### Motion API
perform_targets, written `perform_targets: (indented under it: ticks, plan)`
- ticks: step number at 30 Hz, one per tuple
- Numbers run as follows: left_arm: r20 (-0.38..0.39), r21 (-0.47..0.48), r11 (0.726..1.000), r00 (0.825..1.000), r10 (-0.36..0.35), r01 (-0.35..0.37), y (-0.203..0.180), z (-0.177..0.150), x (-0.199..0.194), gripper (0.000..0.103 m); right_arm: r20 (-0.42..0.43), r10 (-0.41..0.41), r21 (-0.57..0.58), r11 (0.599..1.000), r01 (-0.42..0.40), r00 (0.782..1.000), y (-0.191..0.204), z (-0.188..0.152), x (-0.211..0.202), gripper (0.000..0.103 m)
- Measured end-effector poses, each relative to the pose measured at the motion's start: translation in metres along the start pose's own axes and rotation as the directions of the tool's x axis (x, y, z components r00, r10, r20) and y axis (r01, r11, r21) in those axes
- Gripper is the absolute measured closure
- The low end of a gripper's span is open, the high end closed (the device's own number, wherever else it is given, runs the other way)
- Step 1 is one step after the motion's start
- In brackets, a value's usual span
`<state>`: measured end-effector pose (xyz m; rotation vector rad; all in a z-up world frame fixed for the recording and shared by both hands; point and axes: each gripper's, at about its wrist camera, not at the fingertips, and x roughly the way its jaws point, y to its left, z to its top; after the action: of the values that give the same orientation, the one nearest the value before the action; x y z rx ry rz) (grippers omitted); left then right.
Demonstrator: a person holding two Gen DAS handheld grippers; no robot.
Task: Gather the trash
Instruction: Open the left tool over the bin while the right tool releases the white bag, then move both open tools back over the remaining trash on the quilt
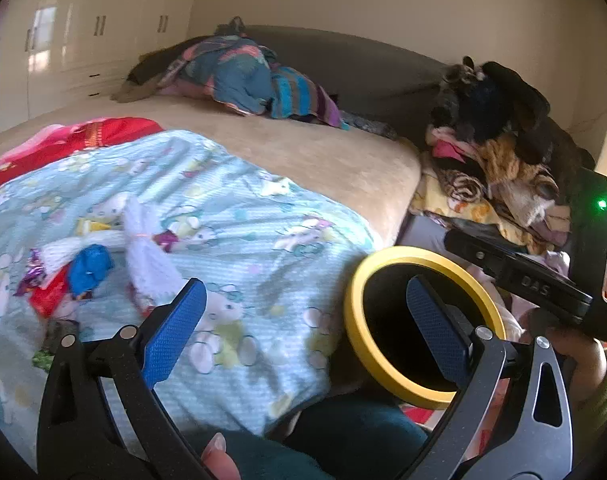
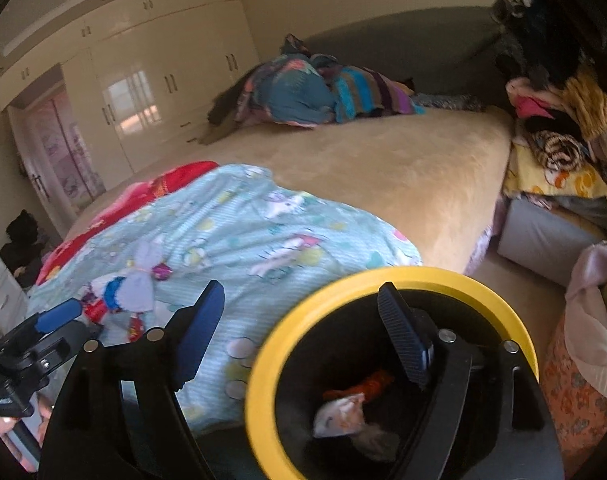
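Bed (image 1: 303, 152): filled the centre of both views, beige cover, clothes heaped at the far end.

Blue printed blanket (image 1: 231, 216): lay over the near part of the bed, lower left of frame, and carried the litter.

Yellow-rimmed bin (image 2: 259, 364): lower right of frame, just beside the bed edge; crumpled paper and an orange scrap showed inside it.

My left hand-held gripper (image 1: 305, 326): released, fingers spread wide, nothing between them.

My right hand-held gripper (image 2: 301, 320): likewise released and empty, one finger over the bin mouth.

Wrappers (image 1: 59, 280): a loose cluster at the left edge of the blanket, blue, red and foil pieces beside a white cloth bundle (image 1: 147, 248). I judged them light, soft, crinkly and slippery, best pinched at a raised crumpled fold.
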<state>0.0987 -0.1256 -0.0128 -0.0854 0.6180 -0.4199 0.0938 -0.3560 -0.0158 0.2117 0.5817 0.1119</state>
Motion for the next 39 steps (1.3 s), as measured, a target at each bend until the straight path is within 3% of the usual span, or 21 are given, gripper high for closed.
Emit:
perform_targets:
  ticks: [10,20,32,39]
  plan:
    - [0.069,-0.023,0.995,0.993,0.097,-0.096,0.030,0.004,-0.026,0.011,0.025,0.058,-0.061,0.997,-0.056,0.998,0.041,-0.004,0.000,0.026]
    - [0.105,-0.114,0.980,0.979,0.177,-0.164,0.077,0.008,-0.044,0.011,0.027,0.112,-0.145,0.984,-0.107,0.993,0.088,-0.008,0.005,0.024]
    - [0.120,-0.210,0.950,0.958,0.259,-0.230,0.127,0.005,-0.065,0.011,-0.028,0.179,-0.271,0.946,-0.180,0.983,0.151,-0.013,0.024,0.024]
    - [0.113,-0.237,0.932,0.945,0.307,-0.275,0.150,0.000,-0.075,0.011,-0.070,0.210,-0.334,0.916,-0.221,0.975,0.182,-0.015,0.043,0.017]
